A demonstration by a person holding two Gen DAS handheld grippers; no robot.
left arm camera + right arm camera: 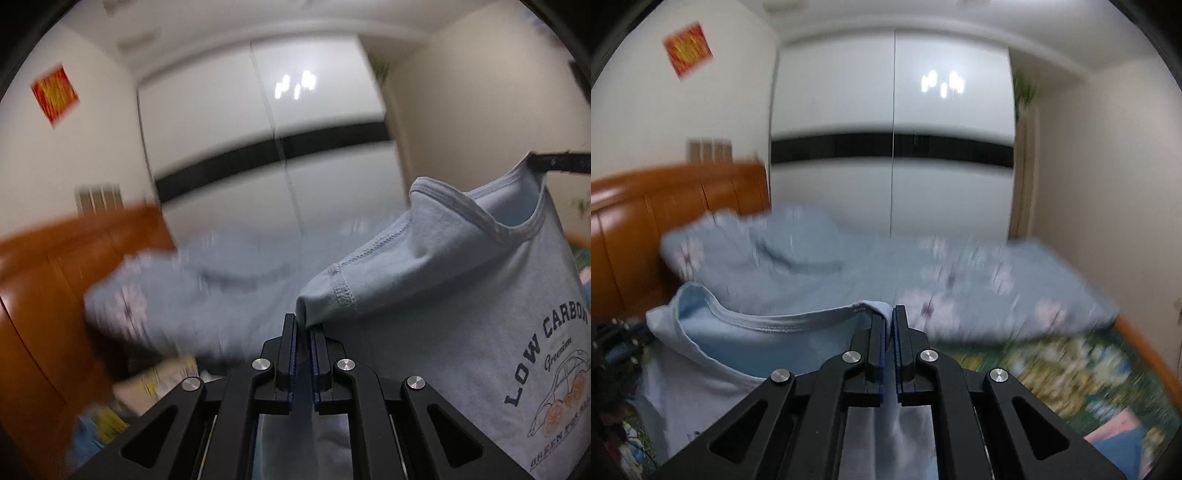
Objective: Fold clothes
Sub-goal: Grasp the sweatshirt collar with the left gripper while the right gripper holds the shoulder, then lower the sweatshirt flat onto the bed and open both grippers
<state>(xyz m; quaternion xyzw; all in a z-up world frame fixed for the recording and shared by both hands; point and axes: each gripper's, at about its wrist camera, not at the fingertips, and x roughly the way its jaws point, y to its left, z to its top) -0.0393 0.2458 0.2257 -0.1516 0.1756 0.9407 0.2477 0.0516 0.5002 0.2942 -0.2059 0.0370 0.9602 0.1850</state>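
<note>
A light blue T-shirt (461,295) with dark "LOW CARBON" print hangs in the air between my two grippers. My left gripper (303,325) is shut on one shoulder of the shirt near the sleeve seam. My right gripper (889,317) is shut on the other shoulder, at the collar edge of the T-shirt (746,332). In the left wrist view the right gripper's black fingers (554,164) show at the far right, pinching the collar. The shirt's body hangs down below both grippers.
A bed lies ahead with a pale blue floral quilt (923,273) bunched on a green floral sheet (1071,373). An orange wooden headboard (665,206) stands at the left. A white wardrobe with a black band (894,147) fills the far wall.
</note>
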